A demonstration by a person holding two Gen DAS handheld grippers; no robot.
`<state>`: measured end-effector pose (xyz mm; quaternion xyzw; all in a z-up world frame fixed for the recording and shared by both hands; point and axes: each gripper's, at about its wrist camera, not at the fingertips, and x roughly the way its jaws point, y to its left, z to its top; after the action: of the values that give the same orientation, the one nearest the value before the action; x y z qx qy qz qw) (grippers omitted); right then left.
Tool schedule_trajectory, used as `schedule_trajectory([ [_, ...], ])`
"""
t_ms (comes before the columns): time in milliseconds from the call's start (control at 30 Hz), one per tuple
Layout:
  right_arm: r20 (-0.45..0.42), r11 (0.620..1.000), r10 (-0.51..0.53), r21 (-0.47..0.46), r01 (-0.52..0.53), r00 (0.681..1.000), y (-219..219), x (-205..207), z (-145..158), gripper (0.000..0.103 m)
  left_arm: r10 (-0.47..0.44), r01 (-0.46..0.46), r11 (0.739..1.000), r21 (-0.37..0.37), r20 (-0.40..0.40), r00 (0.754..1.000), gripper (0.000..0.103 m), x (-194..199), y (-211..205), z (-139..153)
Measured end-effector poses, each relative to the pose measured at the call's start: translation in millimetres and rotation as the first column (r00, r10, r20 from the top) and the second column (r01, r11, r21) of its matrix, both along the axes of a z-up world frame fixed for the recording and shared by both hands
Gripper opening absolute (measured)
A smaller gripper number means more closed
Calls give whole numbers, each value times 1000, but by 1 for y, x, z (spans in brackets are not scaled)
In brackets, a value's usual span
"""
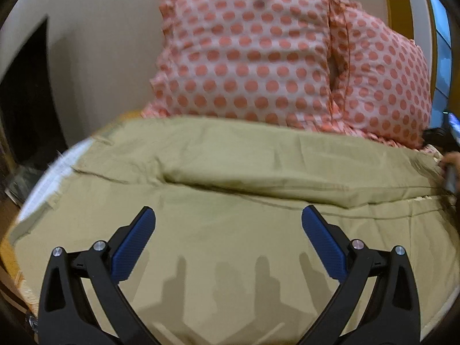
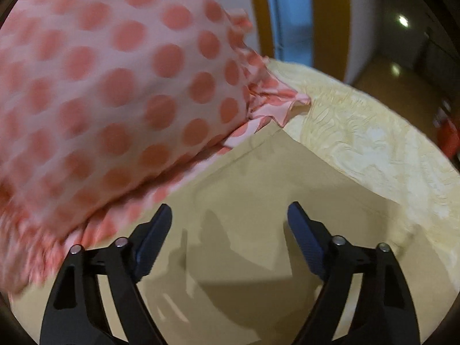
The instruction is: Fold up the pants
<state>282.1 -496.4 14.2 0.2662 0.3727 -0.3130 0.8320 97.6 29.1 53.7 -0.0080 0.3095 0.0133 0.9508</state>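
Khaki pants (image 1: 230,172) lie spread across a bed, with one fold of cloth running across their middle. My left gripper (image 1: 228,215) is open and empty, hovering just above the near part of the pants. In the right wrist view the pants (image 2: 258,201) end in a straight edge with a corner near the pillows. My right gripper (image 2: 230,212) is open and empty, just above that end of the pants. The right gripper's body shows at the right edge of the left wrist view (image 1: 450,172).
Two pink pillows with coral dots (image 1: 258,57) lean against the wall behind the pants, and one fills the left of the right wrist view (image 2: 100,100). A cream patterned bedspread (image 2: 373,143) lies right of the pants. The bed edge (image 1: 43,187) drops off at left.
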Motion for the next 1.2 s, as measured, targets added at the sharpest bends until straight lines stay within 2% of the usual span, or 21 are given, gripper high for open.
schedule_trajectory([
  [67,-32,998,-54,22,55,998,-7,18,-11,84,-18,17,999,-43,-39,999,101,6,5,-5],
  [133,-79,996,-77,-56,73,994,-6,33,-14,82,-26,21,997,-71,-59,998,101,8,8,-8],
  [167,-137,991,-78,-115,63,987,-4,42,-19,82,-30,24,996,-83,-68,997,101,9,9,-10],
  [200,-129,988,-60,-146,41,990,-2,43,-20,78,-36,28,995,-96,-82,996,101,12,11,-12],
  [233,-112,989,-44,-142,28,993,-2,41,-20,68,-41,31,994,-105,-92,995,101,13,11,-13],
  [267,-94,990,-32,-142,19,995,-3,36,-20,46,-45,32,992,-118,-105,993,101,16,12,-15],
  [333,-64,993,9,-117,-17,998,-9,30,-20,20,-48,32,990,-140,-114,992,101,15,15,-18],
  [367,-47,994,34,-99,-38,998,-13,26,-20,12,-47,28,988,-155,-117,992,101,16,17,-19],
  [433,29,997,73,-27,-72,997,-23,11,-21,6,-47,27,984,-178,-111,993,101,15,20,-19],
  [500,164,995,82,37,-89,983,-29,-20,-17,5,-52,32,976,-216,-90,995,101,12,24,-18],
  [567,281,989,99,75,-125,955,-32,-53,-8,5,-51,34,968,-247,-64,997,101,8,29,-16],
  [667,468,970,109,144,-197,877,-30,-139,2,4,-18,22,957,-288,17,1000,101,-4,36,-9],
  [733,542,958,99,174,-227,834,-26,-193,-1,4,-14,26,956,-293,43,999,101,-10,38,-2],
  [767,558,955,88,189,-229,825,-19,-221,-5,4,-22,37,954,-298,53,998,101,-14,39,3],
  [833,553,949,64,223,-221,830,-17,-246,-18,5,-26,45,951,-307,65,998,101,-19,42,10],
  [933,496,918,30,330,-220,868,-11,-261,-41,7,-10,36,955,-294,92,996,101,-23,46,22],
  [1000,466,886,-19,418,-202,884,-15,-261,-53,16,6,21,967,-255,104,995,101,-26,48,29],
  [1033,458,875,-31,442,-198,888,-14,-261,-56,29,6,22,970,-244,113,994,101,-28,49,32],
  [1067,468,869,-31,448,-208,883,-13,-263,-57,35,5,24,971,-237,122,993,101,-29,51,34],
  [1133,474,876,-15,431,-217,881,-9,-261,-54,41,12,16,976,-219,127,992,101,-27,55,40],
  [1200,473,881,-17,424,-211,881,-8,-253,-53,42,27,-3,981,-193,119,993,101,-18,58,47],
])
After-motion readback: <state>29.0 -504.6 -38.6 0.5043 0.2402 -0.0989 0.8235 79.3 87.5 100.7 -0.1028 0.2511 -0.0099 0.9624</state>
